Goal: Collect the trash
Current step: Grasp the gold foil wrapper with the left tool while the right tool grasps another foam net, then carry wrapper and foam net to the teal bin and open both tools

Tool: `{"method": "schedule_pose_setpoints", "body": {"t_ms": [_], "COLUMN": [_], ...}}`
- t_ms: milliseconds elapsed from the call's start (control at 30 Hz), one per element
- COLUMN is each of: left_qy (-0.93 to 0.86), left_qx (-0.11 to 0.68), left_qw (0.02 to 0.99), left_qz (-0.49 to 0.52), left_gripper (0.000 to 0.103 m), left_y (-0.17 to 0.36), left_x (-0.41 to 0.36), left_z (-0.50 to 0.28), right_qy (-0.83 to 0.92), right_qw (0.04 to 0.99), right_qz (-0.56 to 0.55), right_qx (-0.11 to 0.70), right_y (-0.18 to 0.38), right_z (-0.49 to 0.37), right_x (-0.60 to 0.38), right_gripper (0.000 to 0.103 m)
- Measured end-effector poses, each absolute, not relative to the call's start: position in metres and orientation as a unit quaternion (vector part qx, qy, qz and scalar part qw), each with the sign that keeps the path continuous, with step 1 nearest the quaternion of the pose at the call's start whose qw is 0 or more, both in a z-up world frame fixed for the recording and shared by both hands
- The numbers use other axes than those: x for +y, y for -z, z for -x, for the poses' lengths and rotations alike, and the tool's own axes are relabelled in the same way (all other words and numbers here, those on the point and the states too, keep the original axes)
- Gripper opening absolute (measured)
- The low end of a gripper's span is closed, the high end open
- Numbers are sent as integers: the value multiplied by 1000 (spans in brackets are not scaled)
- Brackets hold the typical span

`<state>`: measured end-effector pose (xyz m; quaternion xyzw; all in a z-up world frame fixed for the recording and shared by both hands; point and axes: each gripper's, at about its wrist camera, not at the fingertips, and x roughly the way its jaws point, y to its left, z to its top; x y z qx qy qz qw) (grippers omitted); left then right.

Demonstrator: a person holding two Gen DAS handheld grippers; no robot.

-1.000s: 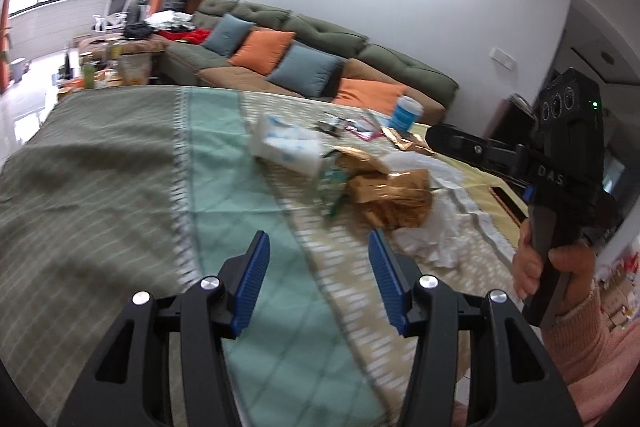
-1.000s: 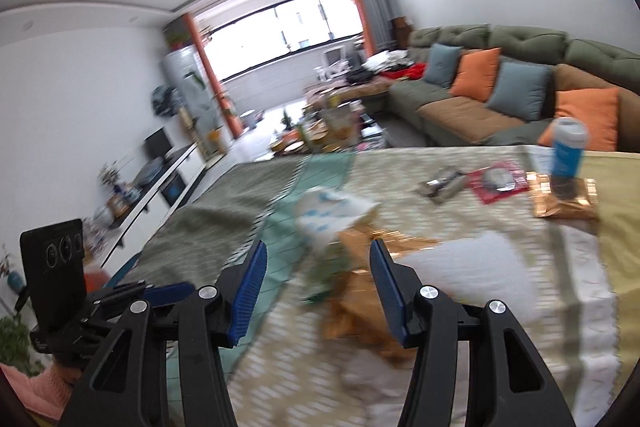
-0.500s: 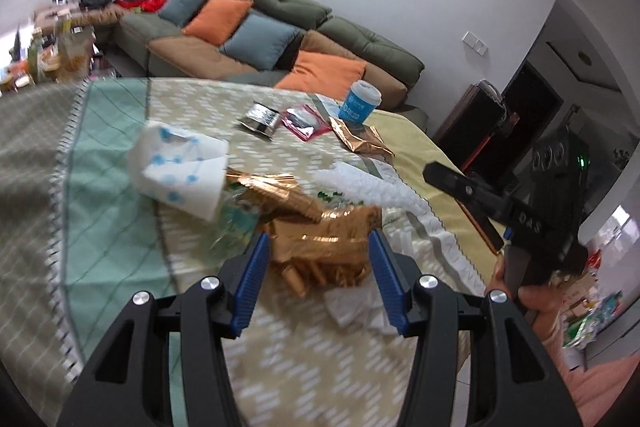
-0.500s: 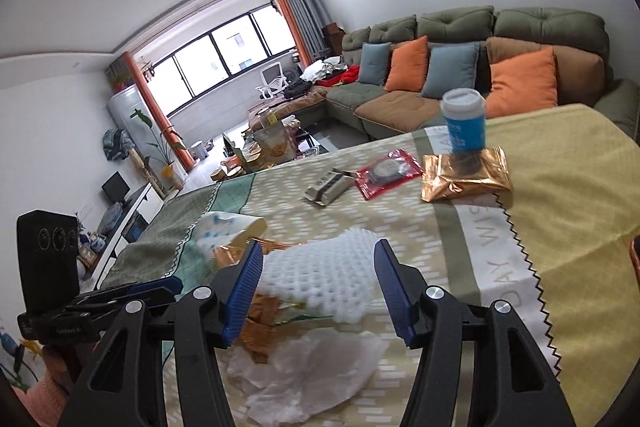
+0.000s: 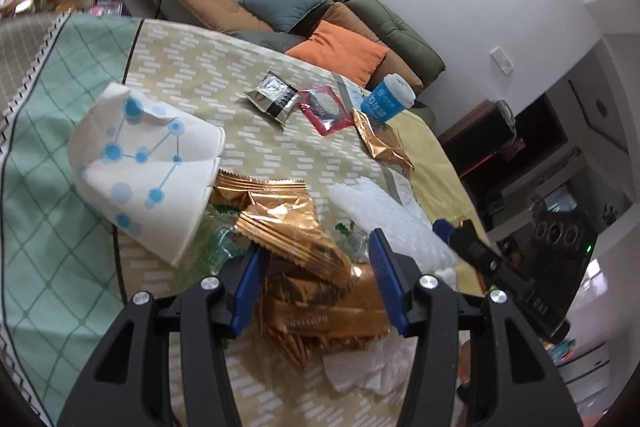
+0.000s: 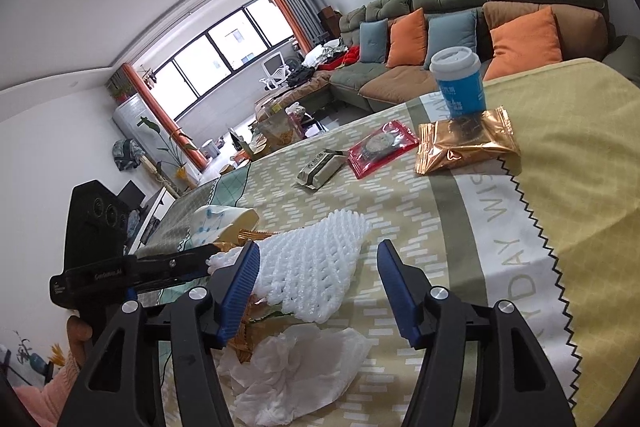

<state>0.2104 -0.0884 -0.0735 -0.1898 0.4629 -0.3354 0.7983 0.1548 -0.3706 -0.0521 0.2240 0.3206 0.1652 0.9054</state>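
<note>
Trash pile, near edge of tablecloth (image 6: 520, 227): your left gripper (image 5: 316, 275) w/ jaws half-wide, straddling gold wrappers (image 5: 304, 251) w/o pressing, lined up to pinch; right gripper (image 6: 316, 287), jaws just widened, empty, brackets white foam net (image 6: 316, 259) for same reason.

- Tablecloth (image 6: 492, 211): large grey letters on its white band, partly readable as "WIS" and "DAY".
- Blue paper cup (image 6: 460, 89): white print, too small to read.
</note>
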Motion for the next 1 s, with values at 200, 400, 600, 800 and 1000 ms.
{"method": "schedule_pose_setpoints", "body": {"t_ms": [200, 400, 600, 800, 1000], "left_qy": [334, 336, 351, 365, 358], "left_qx": [479, 460, 426, 385, 350], "left_qw": [781, 795, 812, 827, 849], "left_qz": [221, 208, 191, 186, 165], "left_gripper": [37, 27, 26, 25, 25], "left_y": [88, 82, 65, 46, 30], "left_x": [-88, -85, -81, -64, -37], "left_z": [-222, -214, -198, -176, -144], "right_qy": [-198, -216, -214, -217, -236], "right_qw": [880, 868, 874, 888, 895], "right_qz": [-262, -277, -276, -264, -250], "right_qx": [342, 353, 338, 307, 285], "right_y": [63, 70, 64, 44, 26], "right_z": [-166, -170, -163, -154, -146], "right_x": [-374, -371, -372, -374, -359], "right_gripper": [66, 43, 14, 12, 12]}}
